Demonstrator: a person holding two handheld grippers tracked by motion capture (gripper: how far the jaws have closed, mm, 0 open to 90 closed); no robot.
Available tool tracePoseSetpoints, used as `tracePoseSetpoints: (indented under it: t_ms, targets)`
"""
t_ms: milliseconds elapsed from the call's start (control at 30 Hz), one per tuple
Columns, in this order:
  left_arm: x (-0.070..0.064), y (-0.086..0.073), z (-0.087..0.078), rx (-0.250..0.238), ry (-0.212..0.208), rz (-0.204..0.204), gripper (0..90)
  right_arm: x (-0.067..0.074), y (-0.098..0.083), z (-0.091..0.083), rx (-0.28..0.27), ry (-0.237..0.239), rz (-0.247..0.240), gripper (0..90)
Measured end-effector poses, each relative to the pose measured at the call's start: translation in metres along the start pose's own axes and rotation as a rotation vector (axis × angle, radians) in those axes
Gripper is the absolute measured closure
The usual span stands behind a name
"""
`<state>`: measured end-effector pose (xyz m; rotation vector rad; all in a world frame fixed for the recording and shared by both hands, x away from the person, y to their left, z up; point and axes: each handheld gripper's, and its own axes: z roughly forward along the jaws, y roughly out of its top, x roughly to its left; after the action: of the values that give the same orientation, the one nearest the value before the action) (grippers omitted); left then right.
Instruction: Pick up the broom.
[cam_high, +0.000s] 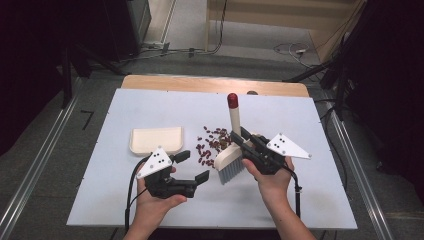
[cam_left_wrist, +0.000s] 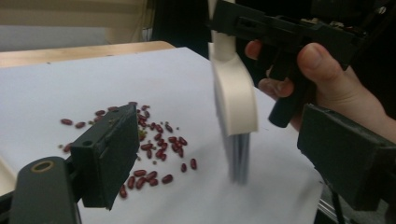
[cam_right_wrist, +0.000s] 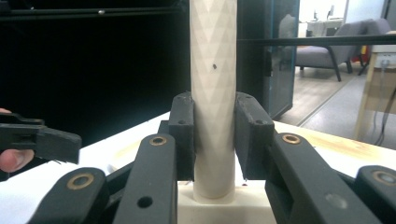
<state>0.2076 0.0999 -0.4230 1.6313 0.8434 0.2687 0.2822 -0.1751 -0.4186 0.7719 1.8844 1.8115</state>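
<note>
A brush with a cream handle (cam_high: 234, 119) and red tip stands nearly upright, its grey bristles (cam_high: 231, 172) down on the white table. My right gripper (cam_high: 240, 138) is shut on the handle (cam_right_wrist: 212, 60), the pads (cam_right_wrist: 183, 135) pressing both sides low on the shaft. Just left of the brush lies a scatter of red beans (cam_high: 212, 142). My left gripper (cam_high: 192, 166) is open and holds nothing, hovering near the table's front, left of the bristles. In the left gripper view the beans (cam_left_wrist: 154, 144) and brush head (cam_left_wrist: 233, 93) lie ahead between its wide jaws.
A cream dustpan-like tray (cam_high: 156, 140) lies flat left of the beans. The white board (cam_high: 310, 200) covers a wooden table whose far edge (cam_high: 215, 84) shows behind. Metal rails run along both sides on the floor, and cables (cam_high: 292, 50) lie beyond the table.
</note>
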Motion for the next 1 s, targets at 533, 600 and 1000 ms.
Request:
tracePoseSetpoints:
  t_ms: [533, 600, 1000]
  targets:
    - [-0.01, -0.008, 0.018, 0.101, -0.018, -0.016, 39.4, 0.039, -0.006, 0.013, 0.002, 0.064, -0.049, 69.1]
    - [-0.01, -0.008, 0.018, 0.098, -0.01, -0.019, 44.6, 0.042, -0.006, 0.013, -0.003, 0.068, -0.057, 69.1]
    - [-0.007, -0.008, 0.017, 0.096, 0.024, -0.039, 63.6, 0.056, -0.004, 0.013, -0.011, 0.053, -0.104, 69.2]
